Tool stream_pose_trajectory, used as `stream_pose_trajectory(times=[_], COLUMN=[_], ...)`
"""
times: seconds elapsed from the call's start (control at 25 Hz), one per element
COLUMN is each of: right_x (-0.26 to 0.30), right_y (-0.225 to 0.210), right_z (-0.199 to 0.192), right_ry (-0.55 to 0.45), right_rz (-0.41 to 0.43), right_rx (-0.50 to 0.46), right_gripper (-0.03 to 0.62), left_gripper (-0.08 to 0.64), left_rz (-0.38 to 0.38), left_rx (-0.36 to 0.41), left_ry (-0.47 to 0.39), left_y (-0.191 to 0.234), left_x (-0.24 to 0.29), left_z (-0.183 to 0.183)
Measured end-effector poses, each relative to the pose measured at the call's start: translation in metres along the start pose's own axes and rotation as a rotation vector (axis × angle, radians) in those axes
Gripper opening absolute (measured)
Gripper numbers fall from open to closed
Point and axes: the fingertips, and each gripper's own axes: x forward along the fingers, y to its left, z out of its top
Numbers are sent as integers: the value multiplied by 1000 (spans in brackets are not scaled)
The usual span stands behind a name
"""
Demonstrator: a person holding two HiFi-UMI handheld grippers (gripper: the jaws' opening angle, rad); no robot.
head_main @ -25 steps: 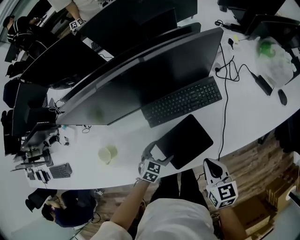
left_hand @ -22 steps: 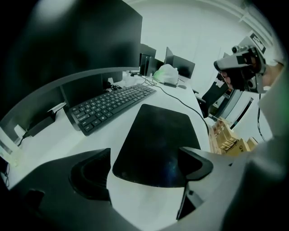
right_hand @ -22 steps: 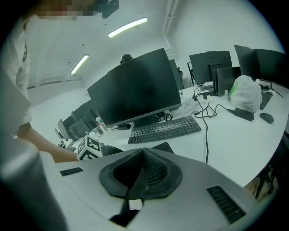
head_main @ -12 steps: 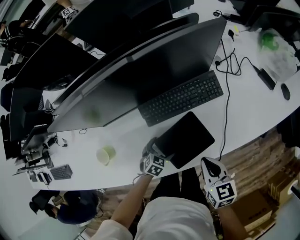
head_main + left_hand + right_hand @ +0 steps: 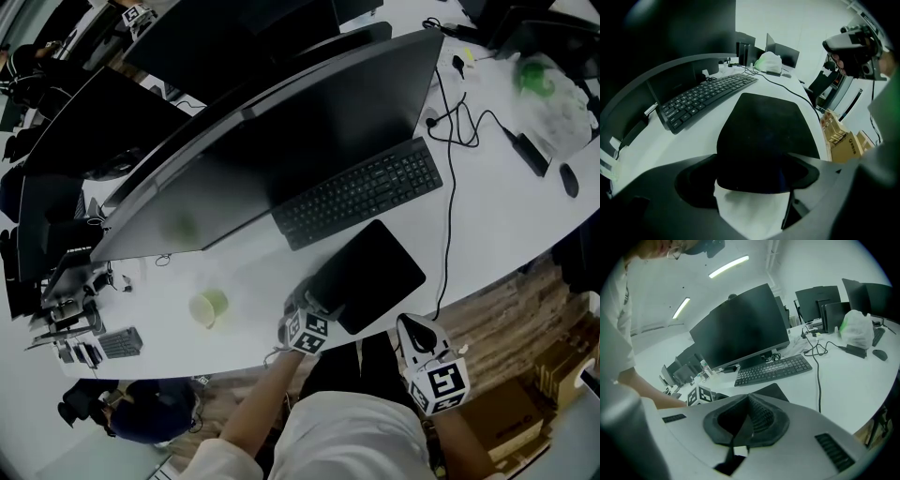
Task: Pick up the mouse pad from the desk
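Observation:
The black mouse pad [image 5: 370,272] lies flat on the white desk [image 5: 497,216], just in front of the keyboard [image 5: 361,192]. My left gripper [image 5: 314,302] points steeply down at the pad's near left corner. In the left gripper view that end of the mouse pad [image 5: 764,126] reaches in between the dark jaws of the left gripper [image 5: 754,176], which are closing around it but still stand wide. My right gripper [image 5: 415,330] hangs off the desk's front edge, apart from the pad. In the right gripper view the right gripper [image 5: 740,425] has its ribbed pads together, with nothing held.
A wide dark monitor [image 5: 281,150] stands behind the keyboard. A pale green cup [image 5: 208,307] sits left of my left gripper. A black cable [image 5: 448,187] runs down the desk right of the pad. A mouse [image 5: 568,181] and a bag [image 5: 553,112] lie far right.
My left gripper has come down onto the pad's near left corner. The right gripper has stayed by the desk's front edge.

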Motion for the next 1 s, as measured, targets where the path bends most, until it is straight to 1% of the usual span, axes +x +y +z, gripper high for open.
stream_pose_trajectory(times=[0.08,0.4,0.52,0.6,0.68,0.84,1.0], right_x=[-2,-16,-22,-27,-32,-45,-58], right_y=[0,-4,-3,-4,-5,-8,-8], right_z=[-1,-7,-8,-7,-5,2,9], right_ry=[1,-2,-5,-10,-17,-34,-58], right_rz=[2,2,5,7,8,8,17], right_rx=[-5,-28,-41,-52,-61,-79,-104], right_gripper=[11,11,11,11,11,11,11], left_gripper=[420,246,171,126,62,48,46], left_rz=[-2,-18,-21,-10,4,-8,-27], left_rx=[-2,-9,-27,-37,-55,-101,-115], left_ry=[-2,-7,-9,-15,-22,-36,-58], left_y=[-4,-24,-32,-35,-35,-39,-45], left_x=[-1,-1,-1,-2,-4,-11,-22], left_z=[0,-1,0,1,4,9,16])
